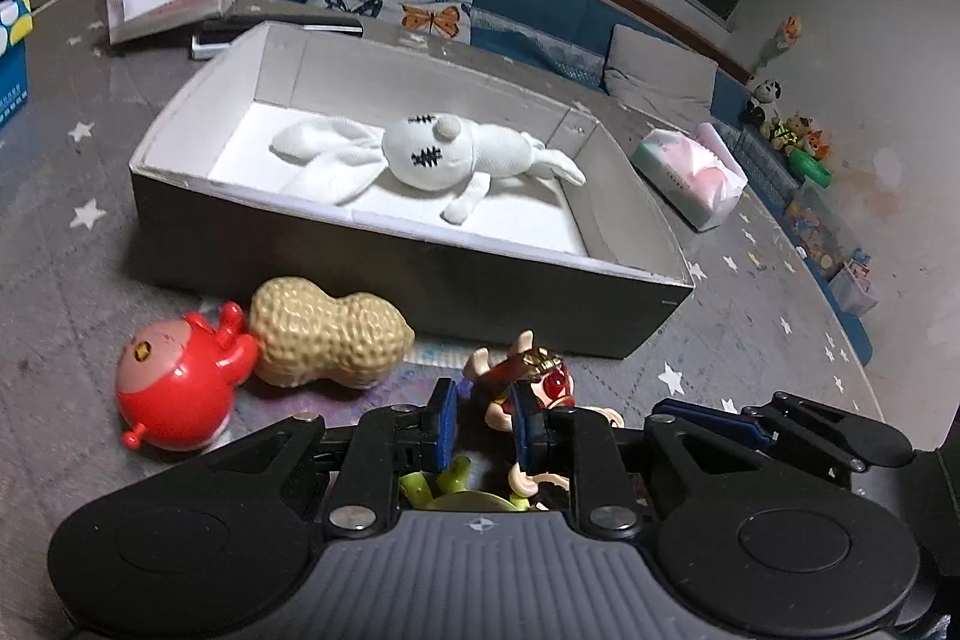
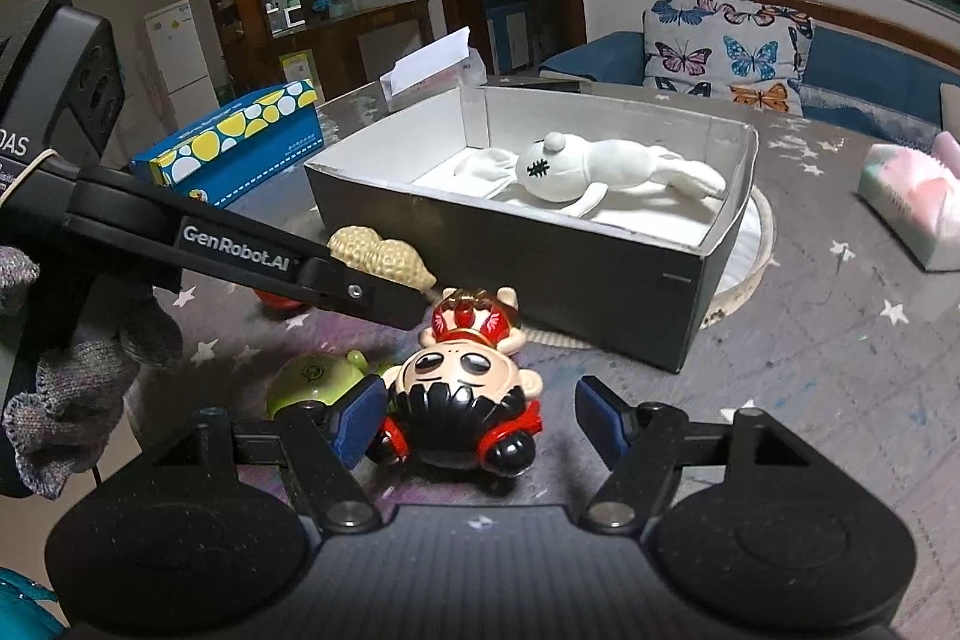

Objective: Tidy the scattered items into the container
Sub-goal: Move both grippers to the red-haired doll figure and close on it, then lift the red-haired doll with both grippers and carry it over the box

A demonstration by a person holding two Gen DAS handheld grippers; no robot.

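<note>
Left gripper [image 1: 480, 424] sits low over the crowned figurine [image 1: 528, 376], blue pads either side of it. Peanut toy [image 1: 327, 334] and red round toy [image 1: 174, 388] lie touching beside the grey box [image 1: 360, 244], white plush rabbit [image 1: 444, 154] inside.

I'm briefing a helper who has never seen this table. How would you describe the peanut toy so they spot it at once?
Start at the big open box holding the white plush rabbit. On the table just outside its near wall lies the peanut toy, touching a red round figure. It is the only tan, bumpy, two-lobed shell among glossy cartoon figures.
</note>
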